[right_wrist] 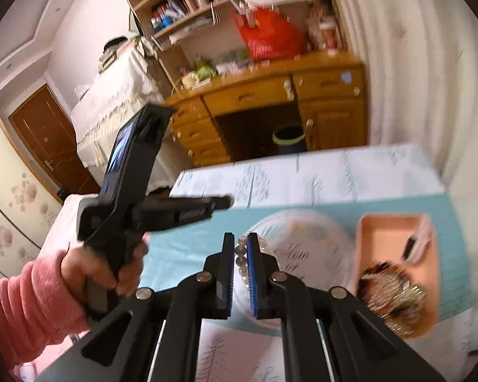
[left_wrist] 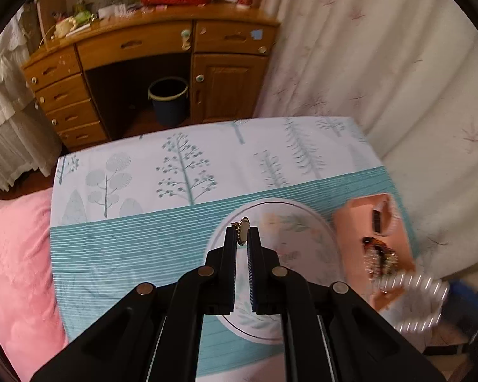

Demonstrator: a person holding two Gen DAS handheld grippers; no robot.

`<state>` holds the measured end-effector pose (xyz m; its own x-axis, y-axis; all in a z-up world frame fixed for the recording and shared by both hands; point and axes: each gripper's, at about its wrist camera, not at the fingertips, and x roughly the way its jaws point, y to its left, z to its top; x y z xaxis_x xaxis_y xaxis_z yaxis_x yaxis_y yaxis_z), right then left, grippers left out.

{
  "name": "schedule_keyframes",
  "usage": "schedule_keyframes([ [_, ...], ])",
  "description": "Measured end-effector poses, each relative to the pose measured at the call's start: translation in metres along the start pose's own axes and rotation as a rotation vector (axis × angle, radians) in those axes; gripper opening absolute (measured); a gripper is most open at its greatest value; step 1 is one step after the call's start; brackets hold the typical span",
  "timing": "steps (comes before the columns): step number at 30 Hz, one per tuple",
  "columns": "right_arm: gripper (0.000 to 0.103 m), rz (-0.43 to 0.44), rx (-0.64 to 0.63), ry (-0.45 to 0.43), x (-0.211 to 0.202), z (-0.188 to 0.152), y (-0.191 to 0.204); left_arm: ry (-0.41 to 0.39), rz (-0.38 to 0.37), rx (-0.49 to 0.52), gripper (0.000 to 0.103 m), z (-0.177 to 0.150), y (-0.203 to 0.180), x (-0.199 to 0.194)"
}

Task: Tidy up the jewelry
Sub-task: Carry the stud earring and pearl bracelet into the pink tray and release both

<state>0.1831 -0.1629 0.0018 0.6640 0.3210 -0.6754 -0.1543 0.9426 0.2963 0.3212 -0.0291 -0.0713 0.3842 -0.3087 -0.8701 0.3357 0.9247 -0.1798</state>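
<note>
My left gripper (left_wrist: 241,229) is shut on a small oval brooch (left_wrist: 242,231) with a pale stone and a gold rim, held above a round floral plate (left_wrist: 306,222). My right gripper (right_wrist: 240,236) is shut on a string of clear, pearl-like beads (right_wrist: 241,256), also above the plate (right_wrist: 306,238). The beads show as a blurred loop (left_wrist: 411,302) at the lower right of the left wrist view. A pink tray (right_wrist: 388,226) right of the plate holds a heap of jewelry (right_wrist: 392,296). A hand in a pink sleeve (right_wrist: 25,289) holds the left gripper (right_wrist: 221,202).
The plate and the pink tray (left_wrist: 350,222) stand on a table with a teal, tree-print cloth (left_wrist: 143,238). Behind it are a wooden desk (left_wrist: 162,63), a dark bin (left_wrist: 169,98) under it and a pale curtain (left_wrist: 382,63). A pink quilt (left_wrist: 16,254) lies left.
</note>
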Motion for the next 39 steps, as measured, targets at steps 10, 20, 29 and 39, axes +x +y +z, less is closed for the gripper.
schedule_keyframes([
  [10, 0.007, -0.056, -0.082, -0.114, -0.066, 0.016, -0.032, -0.038, -0.062, 0.011, 0.004, -0.017, -0.062, -0.042],
  [20, 0.007, -0.057, -0.107, -0.082, -0.083, 0.019, -0.083, -0.023, -0.191, -0.02, 0.004, -0.046, -0.133, -0.024],
  [29, 0.007, -0.06, -0.134, -0.005, -0.07, 0.014, -0.131, 0.007, -0.26, -0.024, 0.004, -0.058, -0.176, 0.01],
  [39, 0.025, -0.056, -0.063, 0.055, -0.056, 0.011, -0.157, 0.055, -0.157, -0.111, 0.055, -0.055, -0.172, 0.02],
])
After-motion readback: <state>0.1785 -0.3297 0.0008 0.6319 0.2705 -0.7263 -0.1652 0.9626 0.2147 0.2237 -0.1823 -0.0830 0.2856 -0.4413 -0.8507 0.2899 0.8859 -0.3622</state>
